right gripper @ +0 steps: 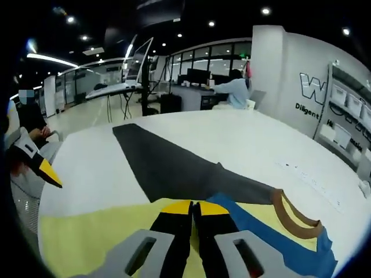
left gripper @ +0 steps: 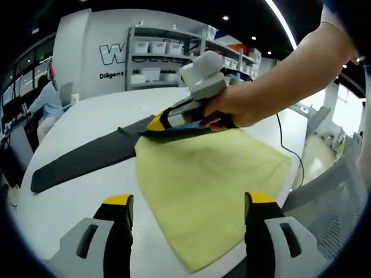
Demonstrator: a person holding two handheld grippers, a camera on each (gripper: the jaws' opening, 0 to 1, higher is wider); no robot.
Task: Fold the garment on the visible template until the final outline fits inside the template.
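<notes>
Across the middle of the left gripper view, a pale yellow garment (left gripper: pixel 203 185) lay spread on a white table (left gripper: pixel 87 121), its far edge overlapping a long dark grey template (left gripper: pixel 87 156) that ran toward the left of the frame. At bottom, the left gripper (left gripper: pixel 188 208) had its yellow-tipped jaws spread wide and holding nothing above the cloth. Upper centre, a person's hand (left gripper: pixel 232 104) held the right gripper (left gripper: pixel 174 120), its jaws pressed together on the garment's blue-trimmed edge. At the bottom of the right gripper view, the same right gripper (right gripper: pixel 192 208) pinched the yellow and blue cloth beside a brown collar (right gripper: pixel 293 220). On grey shelving (left gripper: pixel 168 52) at upper centre of the left gripper view stood white bins (left gripper: pixel 152 74), contents impossible to tell.
</notes>
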